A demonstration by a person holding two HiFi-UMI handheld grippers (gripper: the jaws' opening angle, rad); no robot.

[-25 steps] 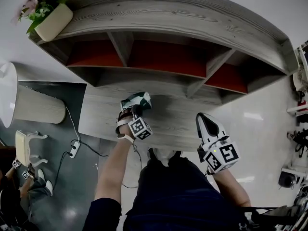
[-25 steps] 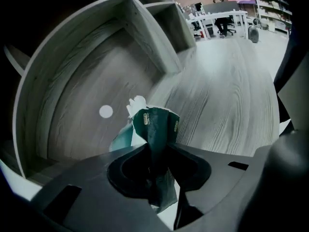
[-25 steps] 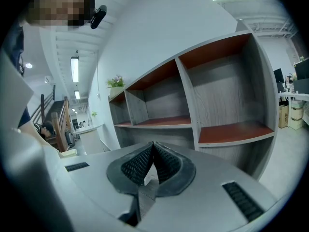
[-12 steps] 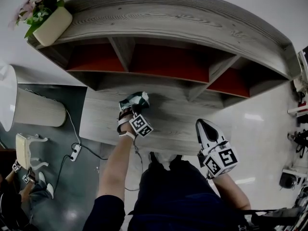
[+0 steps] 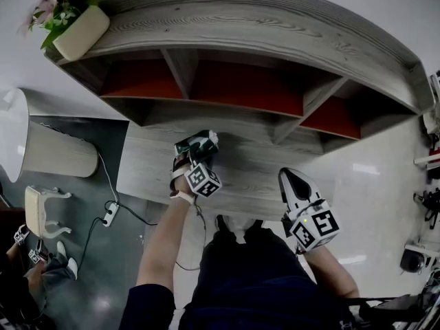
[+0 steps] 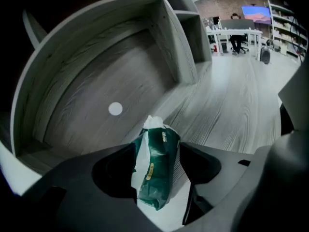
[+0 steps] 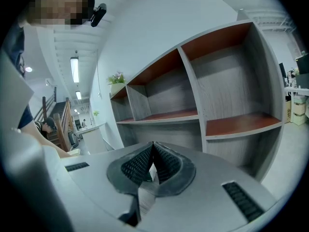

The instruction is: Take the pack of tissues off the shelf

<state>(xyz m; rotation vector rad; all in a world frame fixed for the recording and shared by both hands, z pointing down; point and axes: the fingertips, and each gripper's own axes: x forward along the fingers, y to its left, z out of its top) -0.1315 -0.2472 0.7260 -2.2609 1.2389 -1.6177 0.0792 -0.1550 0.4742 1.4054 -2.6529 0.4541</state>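
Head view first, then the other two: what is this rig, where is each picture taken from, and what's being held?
A person holds a hand tool with a claw in each hand. The head view looks down from a camera on their head; the other two look along each claw. The left claw is opening, with a green pack of tissues between its jaws, over the wooden ledge below the shelf. The right claw is shut and empty. A potted plant sits on the shelf top.

I've got the grey wood shelf (image 5: 261,26) ahead of my left gripper (image 5: 195,155). Its jaws are opening with the pack of tissues (image 6: 157,168) between them over the lower board (image 5: 265,174). A flower planter (image 5: 79,31) stands on top, far off the gripper's left.
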